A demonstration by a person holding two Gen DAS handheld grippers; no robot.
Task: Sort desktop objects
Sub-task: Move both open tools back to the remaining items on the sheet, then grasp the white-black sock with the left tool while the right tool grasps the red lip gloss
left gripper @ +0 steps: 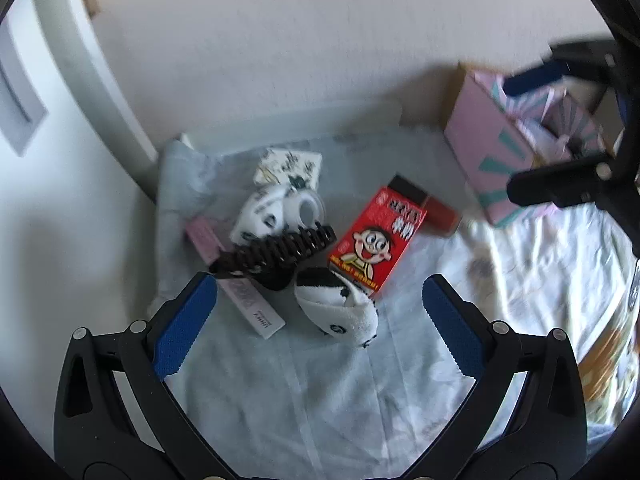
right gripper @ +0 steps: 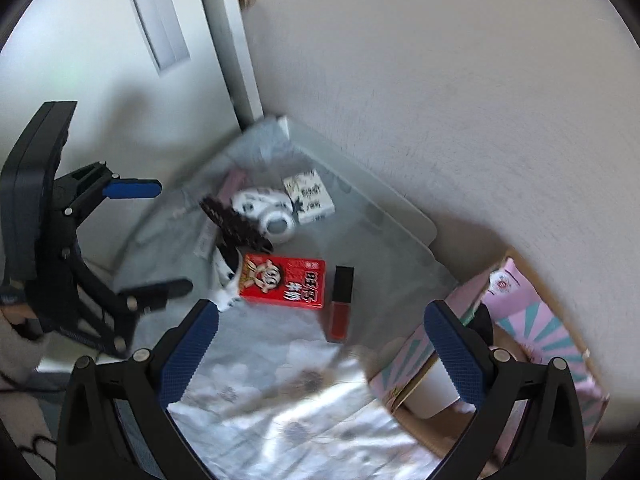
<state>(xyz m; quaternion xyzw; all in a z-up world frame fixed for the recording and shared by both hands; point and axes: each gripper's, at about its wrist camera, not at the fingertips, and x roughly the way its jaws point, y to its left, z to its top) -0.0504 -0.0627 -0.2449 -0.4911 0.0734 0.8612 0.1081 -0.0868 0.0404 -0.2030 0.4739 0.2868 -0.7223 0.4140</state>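
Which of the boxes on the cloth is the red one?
The milk carton with the cartoon face; the small box behind the camera is white with dark markings.

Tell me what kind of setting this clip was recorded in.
Most likely a room in a home: a small table corner against a plain white wall, covered with a pale floral cloth. Personal items lie on it, including a red cartoon milk carton, a black comb-like hair clip and an open pink cardboard box.

My view: plain off-white textured wall (left gripper: 320, 40) behind. White door frame (left gripper: 80, 80) at the left corner. Pale blue-grey wrinkled sheet (left gripper: 300, 392) underneath, white floral-print cloth (right gripper: 280, 400) overlapping it on the right.
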